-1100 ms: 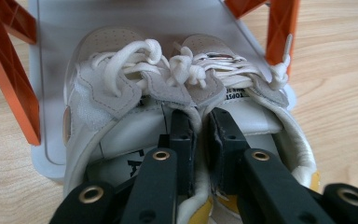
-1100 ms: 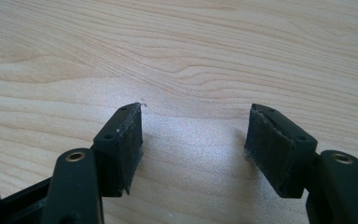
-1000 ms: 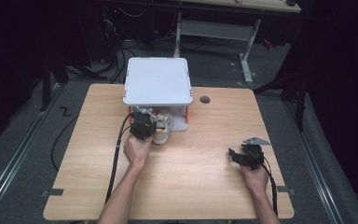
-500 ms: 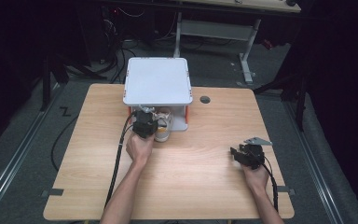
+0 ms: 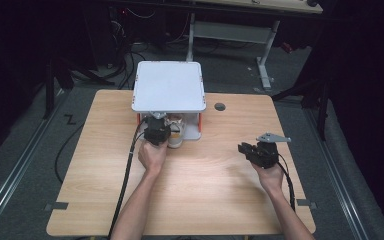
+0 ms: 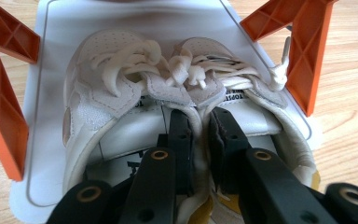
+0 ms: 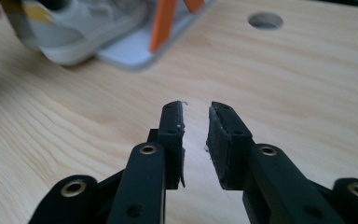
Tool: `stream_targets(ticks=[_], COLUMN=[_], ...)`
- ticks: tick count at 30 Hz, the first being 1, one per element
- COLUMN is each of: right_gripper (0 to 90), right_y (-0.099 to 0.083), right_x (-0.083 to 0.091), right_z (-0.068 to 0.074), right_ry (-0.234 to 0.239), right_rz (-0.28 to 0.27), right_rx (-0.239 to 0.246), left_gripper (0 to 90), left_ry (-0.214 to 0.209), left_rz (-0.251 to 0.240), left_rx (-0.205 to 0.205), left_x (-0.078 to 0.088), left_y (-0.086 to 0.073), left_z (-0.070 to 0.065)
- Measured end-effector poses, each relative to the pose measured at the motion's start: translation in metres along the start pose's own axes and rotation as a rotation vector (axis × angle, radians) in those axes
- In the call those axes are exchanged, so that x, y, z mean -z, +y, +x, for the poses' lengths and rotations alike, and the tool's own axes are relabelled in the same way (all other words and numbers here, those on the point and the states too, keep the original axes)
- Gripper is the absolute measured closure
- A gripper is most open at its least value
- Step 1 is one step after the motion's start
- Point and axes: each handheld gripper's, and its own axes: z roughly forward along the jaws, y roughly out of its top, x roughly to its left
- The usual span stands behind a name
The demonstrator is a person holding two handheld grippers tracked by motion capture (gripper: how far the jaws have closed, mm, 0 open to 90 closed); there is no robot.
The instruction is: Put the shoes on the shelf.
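Note:
A pair of white lace-up sneakers [image 6: 98,88] sits on the lower plate of a small rack [image 5: 168,86] with a white top and orange supports [image 6: 307,51]. My left gripper [image 6: 196,116] is shut on the two inner collars of the sneakers, pinching them together at the rack's front [image 5: 159,129]. My right gripper [image 7: 196,109] hovers above bare table at the right [image 5: 245,148]. Its jaws have just been closing; a narrow gap is left and nothing is between them. One sneaker [image 7: 70,28] shows blurred at the far left of the right gripper view.
The wooden table [image 5: 215,185] has a round cable hole [image 5: 220,106] to the right of the rack. Cables trail from both grippers toward the near edge. Dark floor, rails and desk legs surround the table.
My right gripper has lifted off the table and its jaws have narrowed from wide open. The left gripper and the sneakers have stayed put.

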Motion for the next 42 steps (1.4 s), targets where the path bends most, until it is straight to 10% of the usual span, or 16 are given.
stream_targets(ticks=[11,20,34,42], right_gripper=[78.3,84.5,83.6,83.4], right_y=[0.085,0.137,0.157,0.156], right_x=[-0.018,-0.054,-0.080,-0.078], right_z=[0.037,0.060,0.076,0.076], right_ry=[0.077,0.046,0.015,0.016], right_rz=[-0.089,-0.085,-0.051,-0.048], right_rx=[0.076,0.124,0.149,0.171], left_gripper=[69.9,47.6,15.8,8.5], left_ry=[0.002,0.040,0.012,0.042], left_rz=[-0.010,-0.022,-0.063,0.061], left_rx=[-0.005,-0.053,-0.094,-0.058], left_x=[-0.002,0.004,0.042,0.050], left_y=[-0.001,-0.001,-0.005,-0.033], left_z=[0.001,-0.007,-0.013,-0.013])
